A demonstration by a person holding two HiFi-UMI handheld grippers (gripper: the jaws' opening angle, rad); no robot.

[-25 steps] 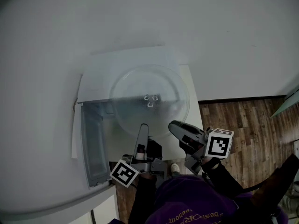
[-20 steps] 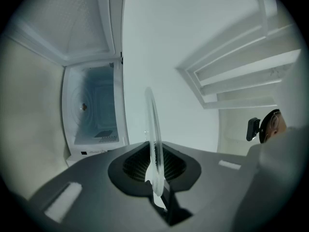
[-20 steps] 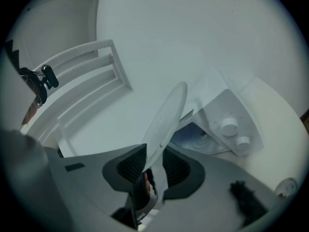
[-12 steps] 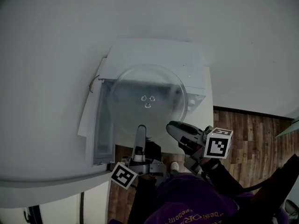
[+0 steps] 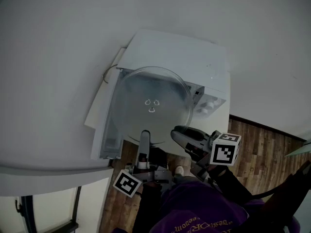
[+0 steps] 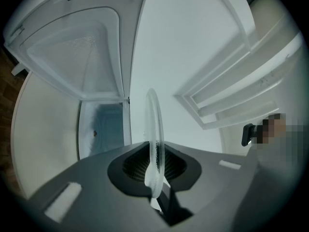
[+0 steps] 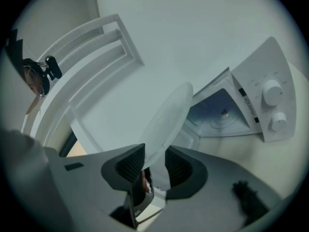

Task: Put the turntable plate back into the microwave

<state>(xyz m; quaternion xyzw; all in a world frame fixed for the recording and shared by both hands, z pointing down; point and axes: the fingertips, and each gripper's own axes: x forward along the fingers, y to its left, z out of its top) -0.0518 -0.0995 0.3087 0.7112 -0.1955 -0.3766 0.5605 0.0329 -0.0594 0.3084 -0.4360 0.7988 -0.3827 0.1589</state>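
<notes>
The clear glass turntable plate (image 5: 150, 98) hangs in front of the white microwave (image 5: 184, 57), covering its open cavity. The door (image 5: 108, 130) stands swung out to the left. My left gripper (image 5: 145, 133) is shut on the plate's near rim, seen edge-on as the plate (image 6: 153, 129) in the left gripper view, with the cavity (image 6: 104, 129) behind. My right gripper (image 5: 178, 130) grips the rim further right. Its jaws have just been opening, and the tilted plate (image 7: 166, 120) still fills the gap between the right gripper's (image 7: 150, 168) pads. The hub shows in the cavity (image 7: 219, 115).
Two control knobs (image 5: 206, 106) sit on the microwave's right panel, also the knobs (image 7: 273, 91) in the right gripper view. Wooden floor (image 5: 272, 149) lies to the right. A white curved surface (image 5: 48, 174) runs along the lower left. My purple sleeve (image 5: 194, 208) fills the bottom.
In the head view the microwave has shifted right and turned, so its knob panel now shows. Both grippers have carried the plate in front of the open cavity.
</notes>
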